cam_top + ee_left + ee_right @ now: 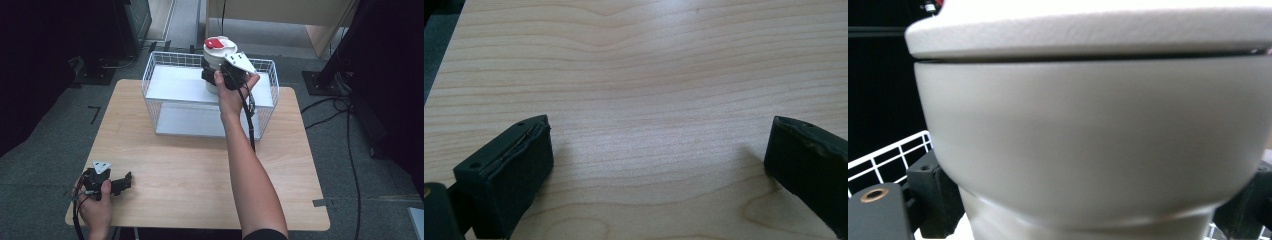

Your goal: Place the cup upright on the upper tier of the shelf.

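Observation:
A white lidded container with a red tab on its lid is held above the white wire basket at the back of the table. My right gripper is shut on the container's lower body, one jaw on each side of it. In the right gripper view the container looms very close, and a black fingertip presses its left side. My left gripper rests open on the wooden table at the front left corner. In the left gripper view its jaws stand wide apart over bare wood, one fingertip at the left.
The wire basket has a grey shelf floor inside. Black stands and cables lie on the floor to the right of the table. A pale wooden cabinet stands behind the basket.

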Tool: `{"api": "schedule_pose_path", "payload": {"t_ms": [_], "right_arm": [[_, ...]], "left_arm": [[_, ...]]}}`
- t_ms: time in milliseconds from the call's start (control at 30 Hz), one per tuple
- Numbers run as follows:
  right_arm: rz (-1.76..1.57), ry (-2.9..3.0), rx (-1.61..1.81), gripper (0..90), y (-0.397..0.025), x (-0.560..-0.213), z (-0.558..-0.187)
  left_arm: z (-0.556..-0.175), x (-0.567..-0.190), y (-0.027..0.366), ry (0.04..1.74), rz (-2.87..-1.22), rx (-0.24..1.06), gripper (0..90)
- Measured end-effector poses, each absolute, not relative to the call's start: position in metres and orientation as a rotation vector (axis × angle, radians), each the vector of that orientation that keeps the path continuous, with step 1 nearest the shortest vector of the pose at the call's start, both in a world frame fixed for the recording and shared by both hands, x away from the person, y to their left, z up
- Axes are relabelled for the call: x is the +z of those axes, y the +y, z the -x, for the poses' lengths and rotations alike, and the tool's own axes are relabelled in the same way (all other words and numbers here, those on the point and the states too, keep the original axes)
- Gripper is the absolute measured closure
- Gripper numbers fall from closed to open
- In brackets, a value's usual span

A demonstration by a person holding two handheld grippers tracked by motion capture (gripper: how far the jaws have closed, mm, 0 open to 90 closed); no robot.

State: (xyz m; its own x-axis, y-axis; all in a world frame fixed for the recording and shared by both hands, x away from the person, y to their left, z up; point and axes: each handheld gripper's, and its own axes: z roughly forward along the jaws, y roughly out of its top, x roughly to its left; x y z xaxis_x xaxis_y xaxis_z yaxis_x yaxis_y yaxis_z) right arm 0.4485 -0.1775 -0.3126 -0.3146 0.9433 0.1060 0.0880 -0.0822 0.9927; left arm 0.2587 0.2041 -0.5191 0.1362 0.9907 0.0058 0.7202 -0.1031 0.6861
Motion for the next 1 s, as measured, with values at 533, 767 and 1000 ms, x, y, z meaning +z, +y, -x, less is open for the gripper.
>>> {"api": "schedule_pose_path", "payload": {"t_ms": [533,767,1000], "right_arm": [[-1.130,1.480,1.474,3.8,-0.1766,-0.3101,-0.4457],[-1.130,1.486,1.493,0.0,-0.1795,-0.3089,-0.4435],[-1.134,1.503,1.488,0.0,-0.1839,-0.3119,-0.4398]], "left_arm": [[-0.2587,-0.5190,0.2042,1.636,-1.887,0.658,0.0],[-0.2589,-0.5190,0.2041,1.635,-1.887,0.658,0.0],[-0.2588,-0.5190,0.2039,1.635,-1.887,0.656,0.0]]}}
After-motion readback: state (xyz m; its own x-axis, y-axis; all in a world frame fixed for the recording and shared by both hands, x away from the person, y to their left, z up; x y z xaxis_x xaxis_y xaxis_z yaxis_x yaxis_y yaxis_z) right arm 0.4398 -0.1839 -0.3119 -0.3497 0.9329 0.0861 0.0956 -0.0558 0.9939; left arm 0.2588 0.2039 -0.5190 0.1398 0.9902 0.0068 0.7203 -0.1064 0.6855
